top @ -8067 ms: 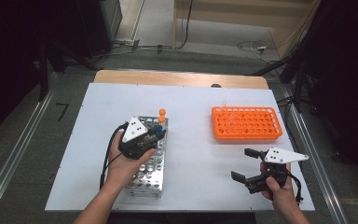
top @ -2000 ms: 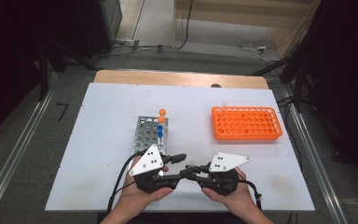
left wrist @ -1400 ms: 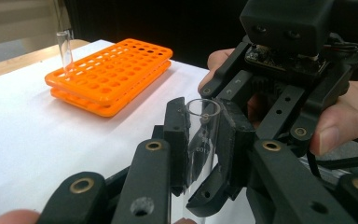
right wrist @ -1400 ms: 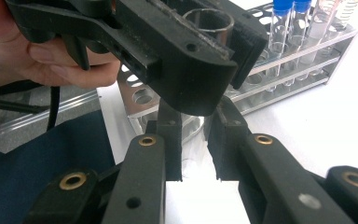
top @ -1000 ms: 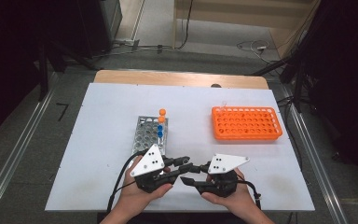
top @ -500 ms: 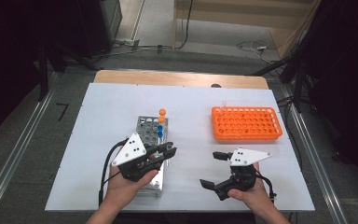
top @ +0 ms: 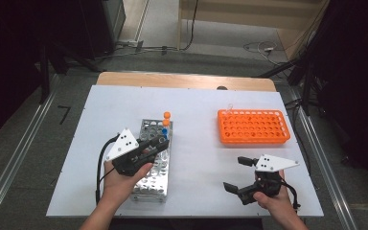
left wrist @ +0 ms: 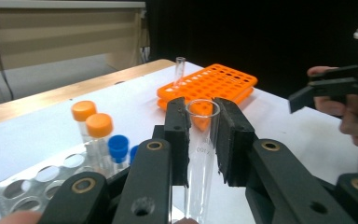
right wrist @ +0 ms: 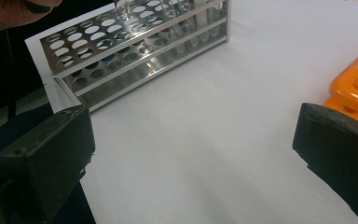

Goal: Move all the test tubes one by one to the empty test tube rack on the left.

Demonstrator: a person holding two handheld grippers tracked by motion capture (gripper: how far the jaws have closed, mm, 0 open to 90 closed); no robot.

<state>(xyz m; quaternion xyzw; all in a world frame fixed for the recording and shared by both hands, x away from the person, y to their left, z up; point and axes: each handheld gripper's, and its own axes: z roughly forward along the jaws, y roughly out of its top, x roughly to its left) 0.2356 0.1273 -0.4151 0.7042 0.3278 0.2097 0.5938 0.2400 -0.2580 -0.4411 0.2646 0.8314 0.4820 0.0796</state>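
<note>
Clear glass tube (left wrist: 201, 140) pinched upright in my left gripper (top: 159, 145), above the steel rack (top: 148, 184).
From above, my right gripper (top: 236, 173) sits apart near the orange rack (top: 253, 127); its own view shows jaws just opened, wide, nothing between them.

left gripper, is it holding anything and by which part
The left gripper is shut on a clear uncapped test tube, its pads clamping the upper part just below the rim.
</note>
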